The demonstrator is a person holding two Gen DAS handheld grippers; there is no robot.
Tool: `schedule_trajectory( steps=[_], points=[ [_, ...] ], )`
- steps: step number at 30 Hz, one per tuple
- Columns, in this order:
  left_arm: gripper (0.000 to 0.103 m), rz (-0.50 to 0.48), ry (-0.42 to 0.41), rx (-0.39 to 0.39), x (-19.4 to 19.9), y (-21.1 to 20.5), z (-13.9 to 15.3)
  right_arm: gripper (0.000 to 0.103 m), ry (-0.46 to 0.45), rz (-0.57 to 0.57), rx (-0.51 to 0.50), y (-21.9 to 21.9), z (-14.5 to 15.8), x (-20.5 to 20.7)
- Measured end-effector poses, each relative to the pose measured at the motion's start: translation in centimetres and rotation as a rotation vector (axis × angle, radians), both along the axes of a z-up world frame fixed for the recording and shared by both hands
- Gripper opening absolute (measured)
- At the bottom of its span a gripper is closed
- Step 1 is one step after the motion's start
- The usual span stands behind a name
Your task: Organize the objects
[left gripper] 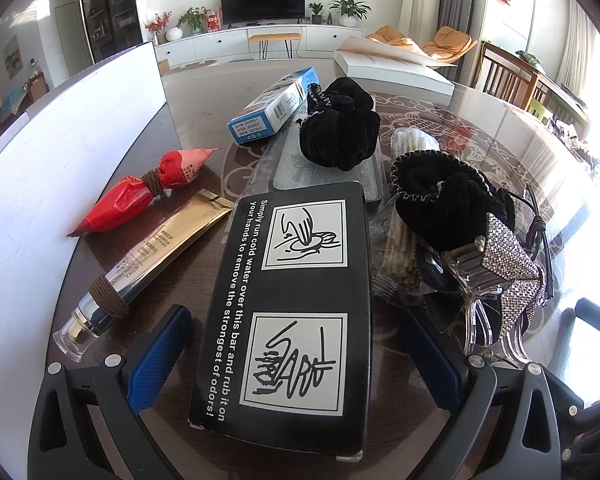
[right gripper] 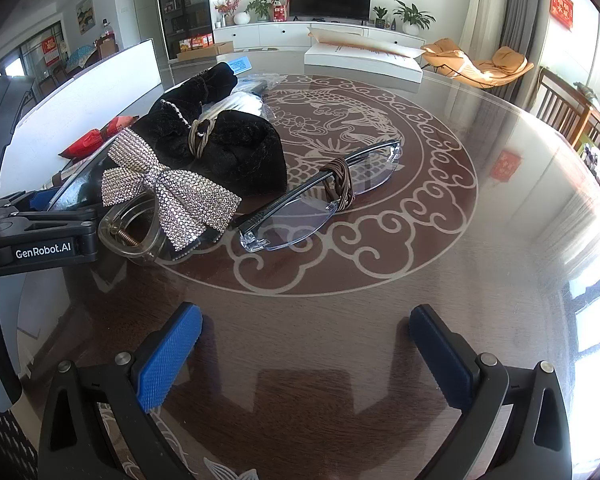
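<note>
The left gripper (left gripper: 296,344) hangs over the table (left gripper: 204,128) with its blue-padded fingers (left gripper: 160,356) spread wide to either side of a black box (left gripper: 296,316) printed with white instructions; the pads stand clear of its sides and grip nothing. Left of the box lies a gold tube (left gripper: 152,256) with a brown band around its neck, and beyond that a red packet (left gripper: 140,196) tied at the middle. To the right sit a rhinestone bow clip (left gripper: 504,264), a pack of cotton swabs (left gripper: 404,216) and a black scrunchie (left gripper: 448,200). Farther off, a second black scrunchie (left gripper: 340,132) rests on a clear case, with a blue carton (left gripper: 276,104) beside it and a white book (left gripper: 392,68) at the table's far edge. The right gripper (right gripper: 304,352) is likewise fully open and empty above bare tabletop; ahead of it lie glasses (right gripper: 320,196) wrapped with a brown band.
</note>
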State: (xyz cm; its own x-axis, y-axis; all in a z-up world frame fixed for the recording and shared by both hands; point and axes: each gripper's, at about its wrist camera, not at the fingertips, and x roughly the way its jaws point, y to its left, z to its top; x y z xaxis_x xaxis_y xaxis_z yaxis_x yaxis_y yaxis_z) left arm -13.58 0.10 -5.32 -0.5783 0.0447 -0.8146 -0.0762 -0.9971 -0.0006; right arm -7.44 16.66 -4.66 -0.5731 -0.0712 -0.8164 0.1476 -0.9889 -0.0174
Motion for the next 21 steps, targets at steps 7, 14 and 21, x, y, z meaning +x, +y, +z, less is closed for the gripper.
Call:
schedule_trajectory(
  steps=[7,14,21],
  points=[
    [0.103,0.0,0.0,0.0,0.02,0.01,0.01,0.103,0.001,0.0,0.002,0.0,0.13,0.09],
    [0.103,0.0,0.0,0.0,0.03,0.0,0.02,0.103,0.002,0.0,0.001,0.04,0.12,0.12],
    [0.103,-0.001,0.0,0.0,0.05,0.01,0.03,0.103,0.002,0.0,0.001,0.02,0.13,0.13]
  ],
)
